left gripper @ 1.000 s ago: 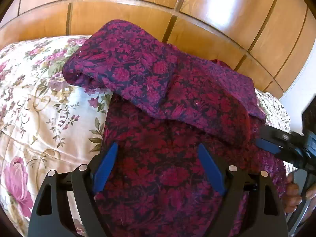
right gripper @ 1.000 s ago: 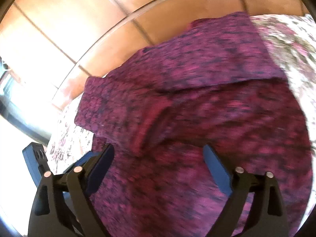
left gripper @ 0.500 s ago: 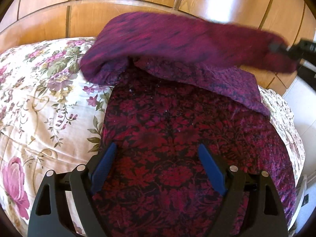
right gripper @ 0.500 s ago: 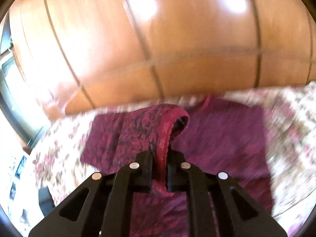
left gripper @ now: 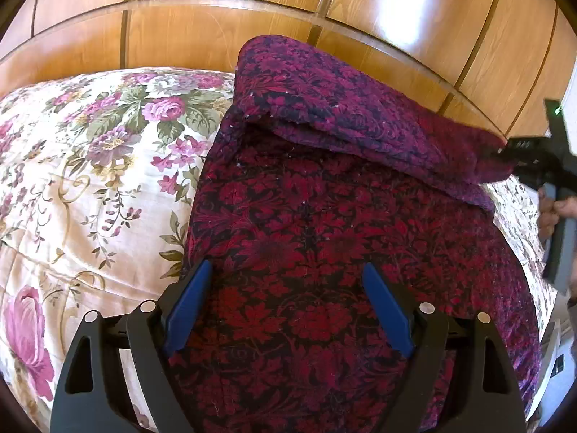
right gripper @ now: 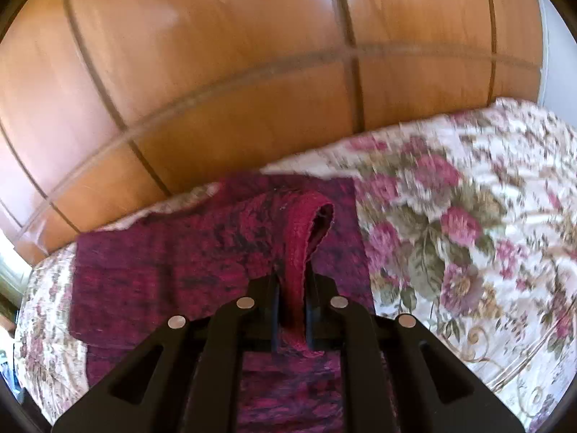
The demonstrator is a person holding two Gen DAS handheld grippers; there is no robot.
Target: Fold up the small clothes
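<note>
A dark red and purple floral garment [left gripper: 324,238] lies spread on a floral bedspread [left gripper: 90,180]. My left gripper [left gripper: 285,303] is open, low over the garment's near part, blue pads either side of the cloth. My right gripper [right gripper: 294,303] is shut on the garment's red sleeve cuff [right gripper: 299,252] and holds it above the rest of the garment [right gripper: 162,274]. In the left wrist view the sleeve [left gripper: 360,119] stretches right across the top to the right gripper [left gripper: 505,153].
A glossy wooden headboard [left gripper: 216,29] runs along the far side of the bed; it also fills the top of the right wrist view [right gripper: 252,72]. The bed's edge drops off at the right [left gripper: 541,288]. A hand [left gripper: 551,213] holds the right gripper's handle.
My right gripper closed on the sleeve cuff, lifted it and carried it out to the right, unfolding the sleeve off the garment's body. My left gripper stayed open in place.
</note>
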